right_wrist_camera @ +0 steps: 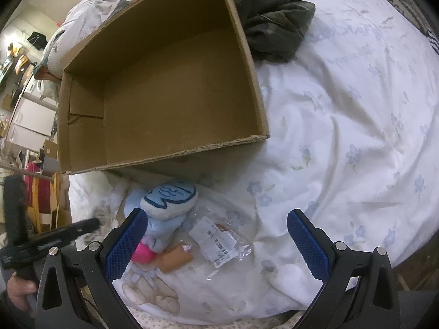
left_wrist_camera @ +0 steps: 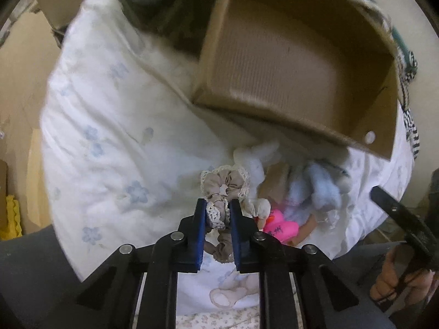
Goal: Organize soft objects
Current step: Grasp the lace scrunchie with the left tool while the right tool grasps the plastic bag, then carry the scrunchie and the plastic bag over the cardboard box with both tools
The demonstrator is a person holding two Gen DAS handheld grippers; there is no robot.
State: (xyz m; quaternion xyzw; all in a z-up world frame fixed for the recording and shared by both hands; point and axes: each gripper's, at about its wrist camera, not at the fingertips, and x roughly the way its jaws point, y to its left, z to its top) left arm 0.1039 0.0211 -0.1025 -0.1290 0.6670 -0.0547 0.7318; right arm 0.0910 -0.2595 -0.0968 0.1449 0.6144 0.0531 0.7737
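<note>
Left gripper [left_wrist_camera: 218, 205] clenched on beige lace-trimmed scrunchie [left_wrist_camera: 223, 185], lifted above white floral duvet [left_wrist_camera: 109, 126]. Right gripper [right_wrist_camera: 216, 224] spread wide, holding nothing, over blue plush [right_wrist_camera: 170, 197] and pink toy [right_wrist_camera: 141, 253]. Cardboard box [right_wrist_camera: 255, 87] just beyond toy pile.

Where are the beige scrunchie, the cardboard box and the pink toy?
beige scrunchie [left_wrist_camera: 223, 182], left wrist view, upper gathered fabric beyond the left claw.
cardboard box [right_wrist_camera: 175, 101], right wrist view, bare inside floor.
pink toy [left_wrist_camera: 281, 223], left wrist view, middle of its body.
</note>
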